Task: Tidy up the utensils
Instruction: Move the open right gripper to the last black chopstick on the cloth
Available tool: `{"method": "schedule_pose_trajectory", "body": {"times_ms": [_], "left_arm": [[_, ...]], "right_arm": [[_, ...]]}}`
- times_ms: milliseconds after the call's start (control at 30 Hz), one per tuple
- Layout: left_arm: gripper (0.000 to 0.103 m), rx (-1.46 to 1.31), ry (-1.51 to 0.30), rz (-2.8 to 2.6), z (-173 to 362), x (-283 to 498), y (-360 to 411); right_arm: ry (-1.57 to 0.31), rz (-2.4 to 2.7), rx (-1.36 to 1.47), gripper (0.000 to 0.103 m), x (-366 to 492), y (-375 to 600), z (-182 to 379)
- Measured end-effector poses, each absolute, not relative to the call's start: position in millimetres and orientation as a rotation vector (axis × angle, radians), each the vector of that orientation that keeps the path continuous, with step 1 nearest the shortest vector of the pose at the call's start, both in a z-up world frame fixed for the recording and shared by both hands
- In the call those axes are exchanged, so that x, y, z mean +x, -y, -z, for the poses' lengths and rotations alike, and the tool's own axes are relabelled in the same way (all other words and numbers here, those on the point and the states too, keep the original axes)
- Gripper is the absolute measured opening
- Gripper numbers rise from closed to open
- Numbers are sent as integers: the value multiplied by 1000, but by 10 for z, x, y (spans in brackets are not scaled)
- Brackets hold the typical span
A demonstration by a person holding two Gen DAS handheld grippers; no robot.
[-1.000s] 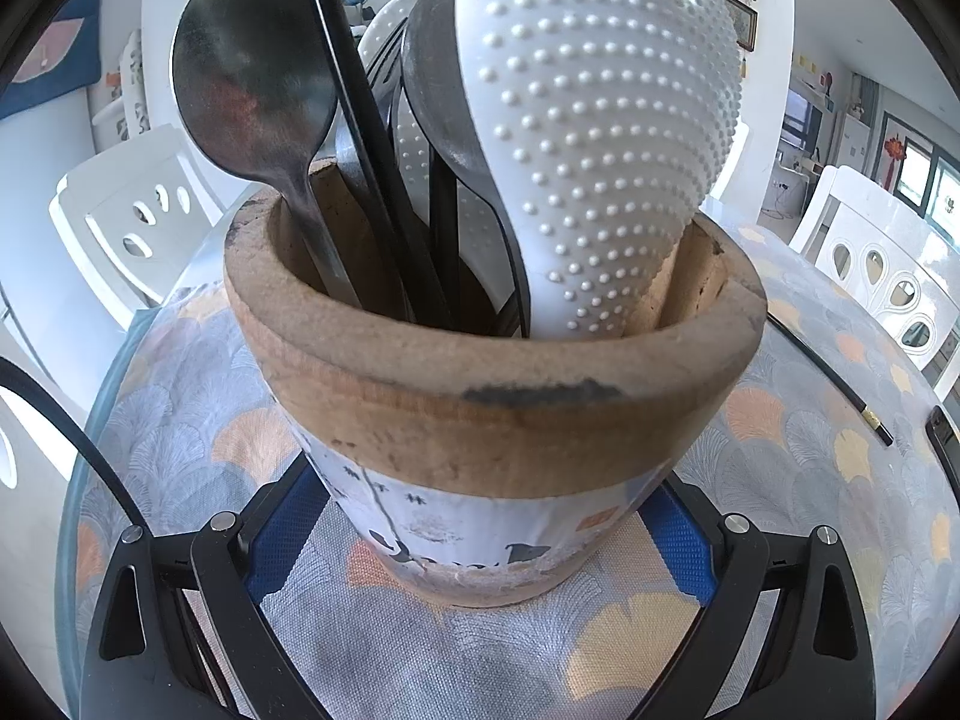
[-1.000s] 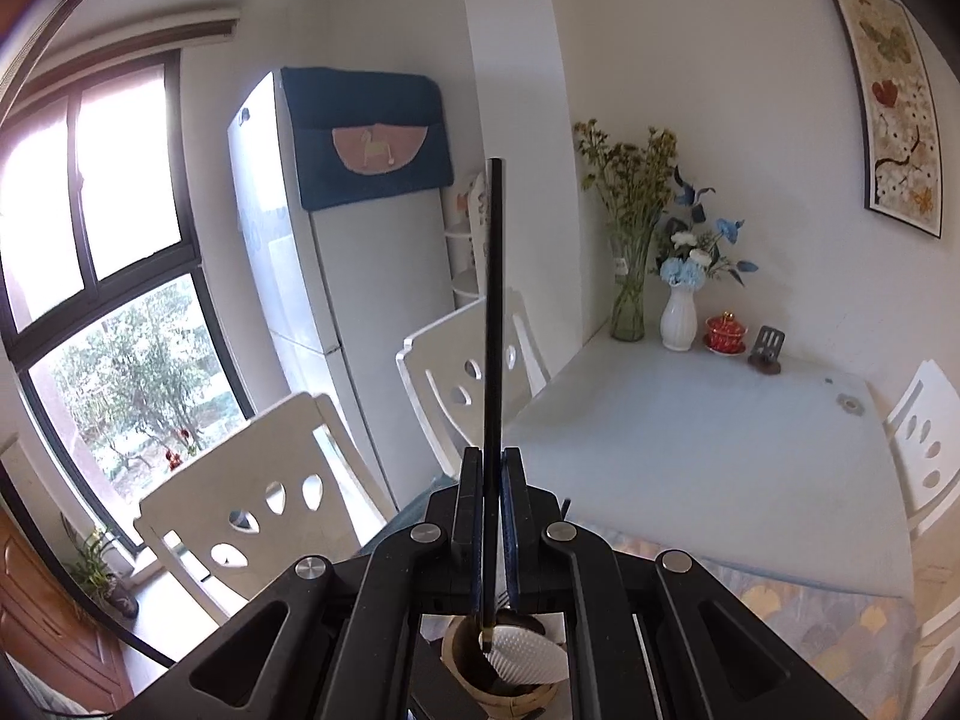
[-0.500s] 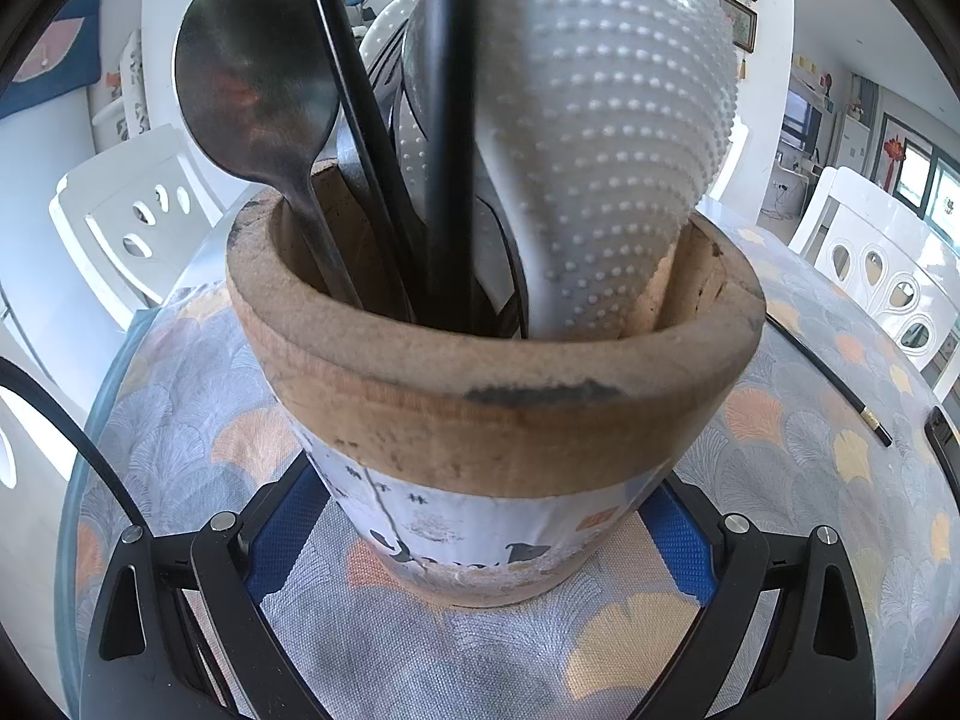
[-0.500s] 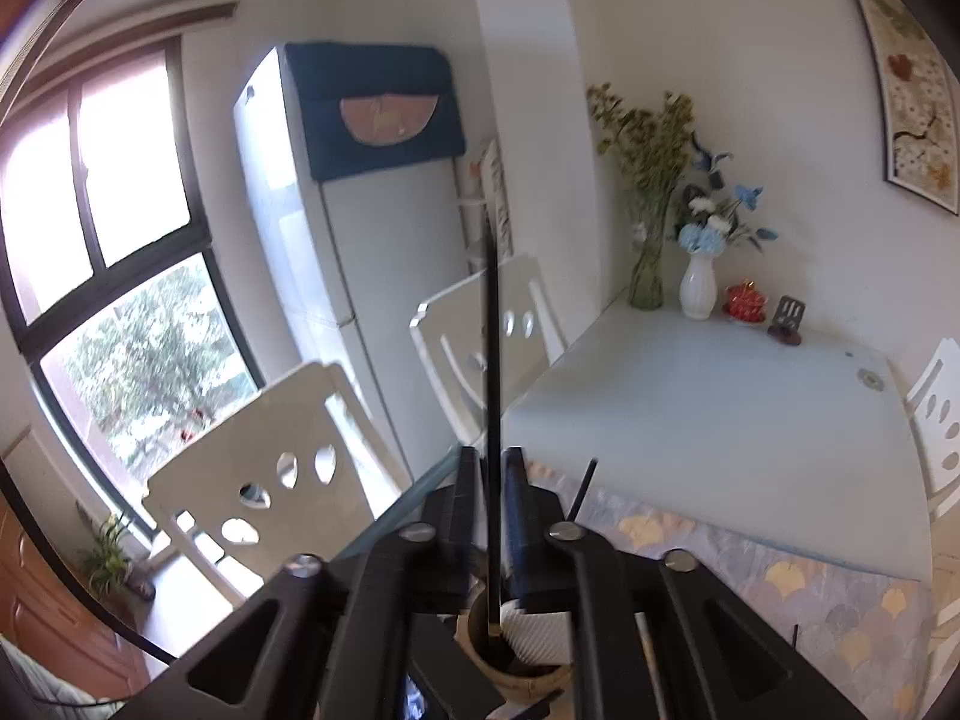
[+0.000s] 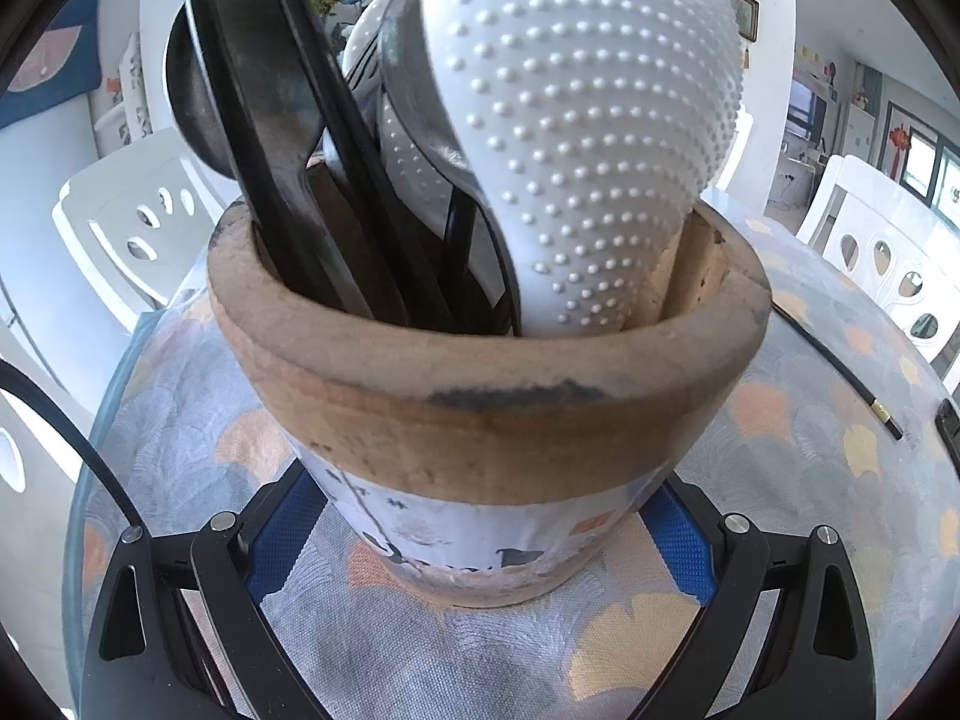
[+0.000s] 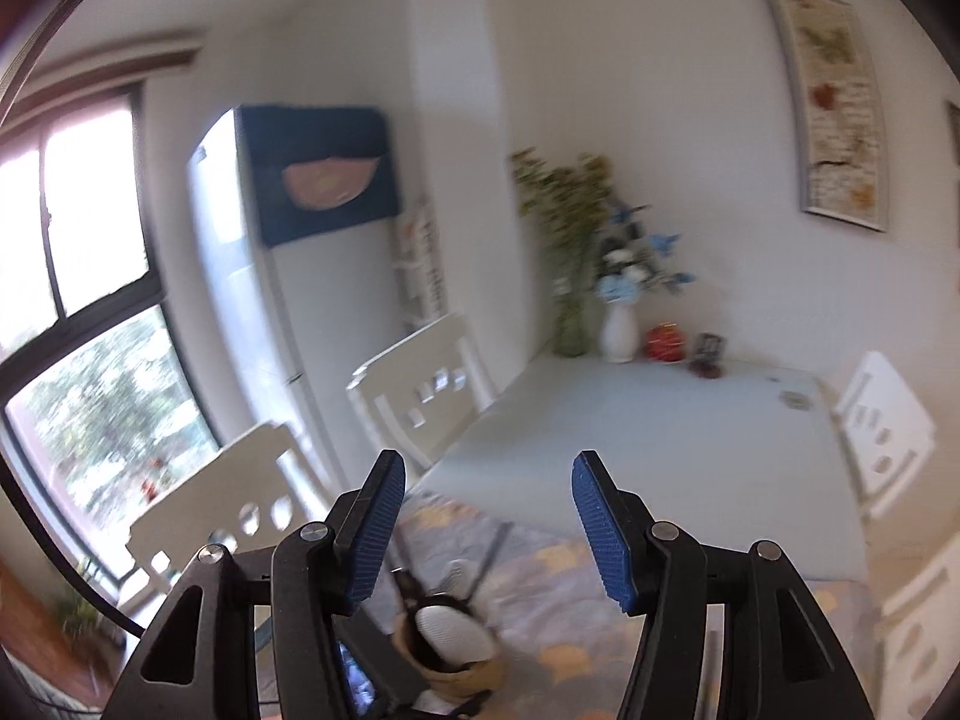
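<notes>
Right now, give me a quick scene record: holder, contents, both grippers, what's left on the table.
holder: clay pot, upright on patterned tablecloth
contents: white dotted rice paddle, dark spoon, black chopsticks, other utensils
left gripper: shut on clay pot base
right gripper: jaws just opened, nothing between them, above the pot
left on table: one black chopstick, right of pot

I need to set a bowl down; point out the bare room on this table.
Free: the plain pale tabletop between the white vase and the patterned cloth. Crowded: around the brown clay utensil pot, held in the left tongs, with a black chopstick lying to its right.
</notes>
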State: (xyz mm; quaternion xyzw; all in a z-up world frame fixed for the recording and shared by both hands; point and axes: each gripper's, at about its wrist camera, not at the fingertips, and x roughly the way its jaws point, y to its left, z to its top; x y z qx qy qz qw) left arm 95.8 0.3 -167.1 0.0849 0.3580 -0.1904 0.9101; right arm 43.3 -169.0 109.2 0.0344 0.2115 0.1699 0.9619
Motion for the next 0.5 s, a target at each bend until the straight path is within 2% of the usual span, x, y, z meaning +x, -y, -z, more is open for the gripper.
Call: {"method": "schedule_pose_trajectory", "body": {"times_ms": [100,300,500], "left_arm": [[97,202,-742,376,1686,947,60],[97,234,-729,355,1682,912,179],[97,236,-736,354,1712,952,243]], "right_arm": [[-406,-261,129,64,303,1972,-1221],[-387,-106,208,67,74,2505,-1310],[-427,-12,422,70,20,3129,-1201]]}}
